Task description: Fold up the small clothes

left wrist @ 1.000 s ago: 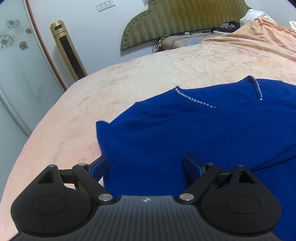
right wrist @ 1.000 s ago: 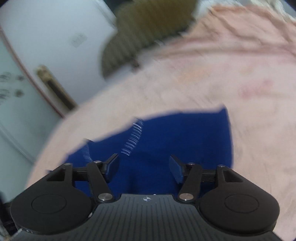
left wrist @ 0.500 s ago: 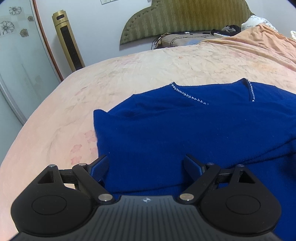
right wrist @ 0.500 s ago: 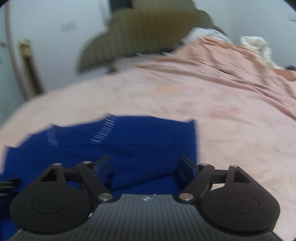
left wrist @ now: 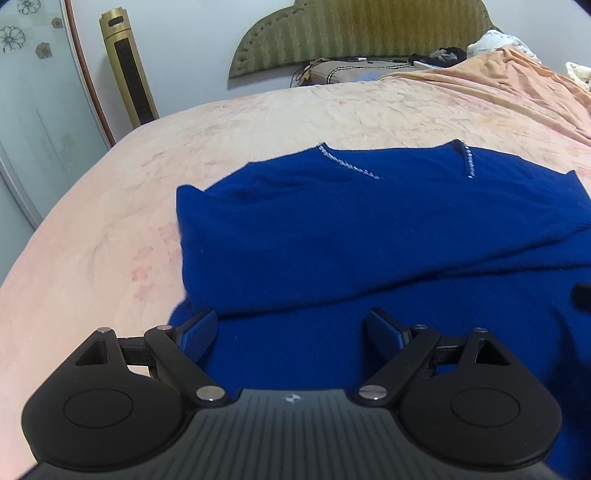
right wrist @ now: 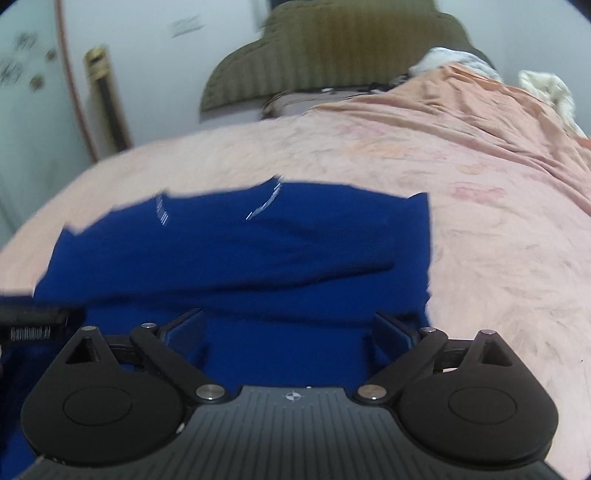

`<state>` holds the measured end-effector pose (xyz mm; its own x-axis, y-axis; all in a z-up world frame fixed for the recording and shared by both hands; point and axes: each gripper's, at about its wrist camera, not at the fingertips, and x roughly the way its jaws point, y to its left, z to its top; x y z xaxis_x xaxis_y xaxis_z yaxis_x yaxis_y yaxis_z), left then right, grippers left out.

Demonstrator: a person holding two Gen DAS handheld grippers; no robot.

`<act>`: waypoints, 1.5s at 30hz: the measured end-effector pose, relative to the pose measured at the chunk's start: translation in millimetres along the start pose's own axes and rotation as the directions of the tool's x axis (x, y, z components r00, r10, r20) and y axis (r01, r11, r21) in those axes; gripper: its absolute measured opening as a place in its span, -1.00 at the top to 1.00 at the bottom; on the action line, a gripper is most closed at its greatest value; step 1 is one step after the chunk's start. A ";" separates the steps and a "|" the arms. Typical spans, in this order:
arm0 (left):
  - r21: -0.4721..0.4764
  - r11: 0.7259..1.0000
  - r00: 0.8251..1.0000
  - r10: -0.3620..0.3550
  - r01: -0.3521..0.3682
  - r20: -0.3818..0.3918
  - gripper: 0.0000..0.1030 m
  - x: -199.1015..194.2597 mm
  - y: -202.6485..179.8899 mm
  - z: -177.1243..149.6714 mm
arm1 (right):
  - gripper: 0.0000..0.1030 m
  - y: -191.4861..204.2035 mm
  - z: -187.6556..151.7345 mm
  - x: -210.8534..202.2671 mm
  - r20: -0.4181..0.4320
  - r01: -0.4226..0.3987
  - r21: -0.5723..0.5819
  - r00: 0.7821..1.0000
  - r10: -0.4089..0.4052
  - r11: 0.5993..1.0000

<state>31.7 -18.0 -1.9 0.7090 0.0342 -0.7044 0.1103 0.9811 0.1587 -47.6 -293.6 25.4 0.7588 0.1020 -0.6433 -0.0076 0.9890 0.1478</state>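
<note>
A royal-blue knit top (left wrist: 369, 229) with a sparkly V-neck trim lies spread on the peach bedspread, sleeves folded across its body. It also shows, blurred, in the right wrist view (right wrist: 240, 258). My left gripper (left wrist: 291, 332) is open and empty, low over the top's near left part. My right gripper (right wrist: 291, 332) is open and empty, low over the top's near right part. A dark bit of the left gripper (right wrist: 29, 321) shows at the left edge of the right wrist view.
The peach bedspread (left wrist: 110, 221) runs all around the top. A green headboard (left wrist: 362, 33), a pillow and rumpled bedding (left wrist: 517, 70) are at the far end. A gold tower fan (left wrist: 125, 66) and a glass door stand at the left.
Both grippers have pulled back toward the top's near edge and tilted up, so more of the top and bed shows. The right view has swung left. Both jaws stay open.
</note>
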 end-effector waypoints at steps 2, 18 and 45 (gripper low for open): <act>-0.001 1.000 1.000 -0.005 0.005 -0.002 -0.73 -2.9 -3.4 -4.5 | -0.91 9.6 -8.8 -2.3 -0.019 0.005 -0.048 1.000 -0.006 0.999; -0.093 0.995 0.995 0.034 -0.026 0.092 -0.99 -5.7 -7.5 -35.6 | -1.00 13.8 -30.3 5.7 0.001 0.044 -0.107 0.999 -0.044 0.993; -0.126 0.992 0.996 0.025 -0.014 0.090 -1.00 -5.5 -5.1 -38.2 | -1.00 11.3 -30.6 6.2 0.007 0.036 -0.100 0.999 -0.035 0.994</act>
<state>0.6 -15.9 -25.3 0.7717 0.0418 -0.6347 0.0116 0.9968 0.0797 -62.9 -278.5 0.2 0.7629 0.0661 -0.6432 -0.0453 0.9978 0.0489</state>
